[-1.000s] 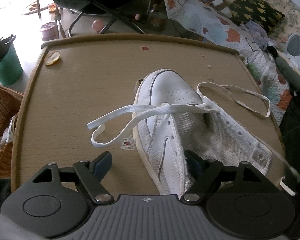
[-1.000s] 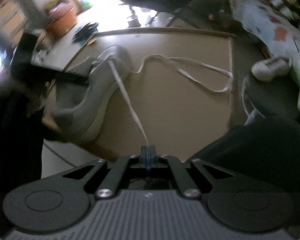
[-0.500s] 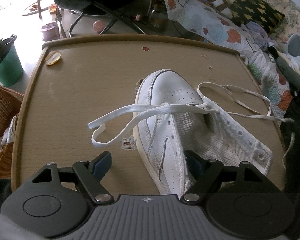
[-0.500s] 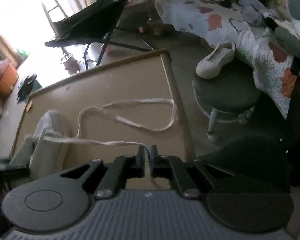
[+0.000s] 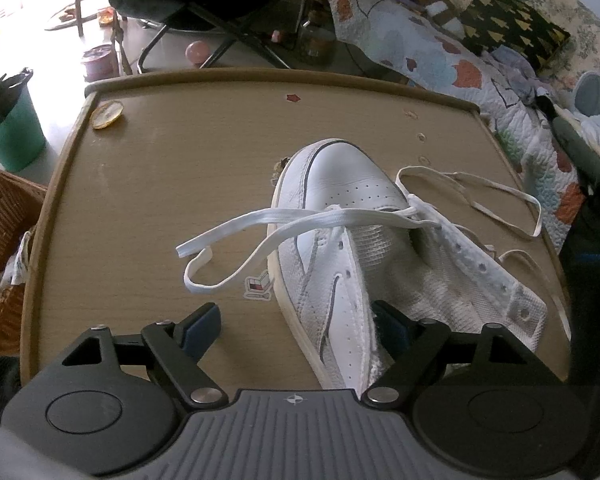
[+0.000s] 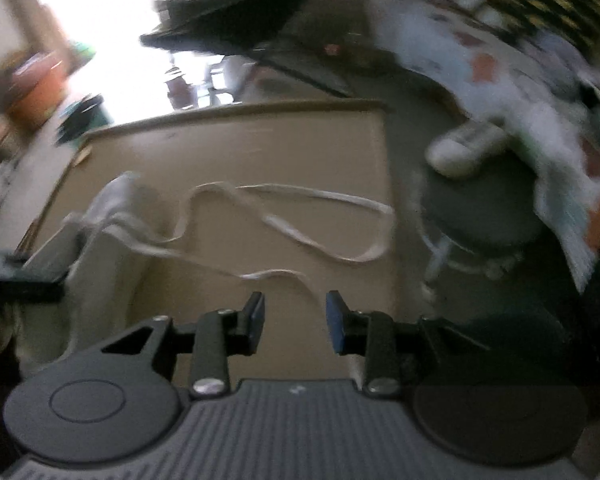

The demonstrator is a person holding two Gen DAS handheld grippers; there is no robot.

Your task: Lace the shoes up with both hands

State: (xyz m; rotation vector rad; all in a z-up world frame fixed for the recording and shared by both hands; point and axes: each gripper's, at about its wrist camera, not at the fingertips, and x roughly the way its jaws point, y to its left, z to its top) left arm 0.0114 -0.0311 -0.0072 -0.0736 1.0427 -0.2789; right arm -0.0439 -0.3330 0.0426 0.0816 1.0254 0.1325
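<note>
Fingers (image 5: 202, 322) of the left gripper (image 5: 296, 326) standing wide apart, straddling the near flank of the white shoe (image 5: 340, 220): one pad hanging over the bare wooden surface (image 5: 160, 168), the other tucked against the inner lining at the collar, probably pinning the shoe down more than gripping it (contact on the far pad hard to confirm). Pointing steeply downward, hovering just above the heel end.

Shoe lying tilted on its side near the middle of the surface, toe away from the camera, tongue splayed open, only the lowest eyelets threaded. Looking light and fairly stiff in the sole, soft and floppy in the upper, so likely sliding or rolling unless braced. Flat white lace (image 5: 236, 236) looping out over the surface on the left side, the other end (image 5: 480, 204) trailing in a slack loop on the right; limp, thin, slippery, best pinched close to the tip, where the stiff end can be steered through an eyelet.

Fingers (image 6: 256, 316) of the right gripper (image 6: 296, 316) opening, partway apart, nothing pressed between them; a strand of the lace (image 6: 300, 280) lying just beyond the tips. Pointing steeply down at the surface edge too, picture badly blurred.
</note>
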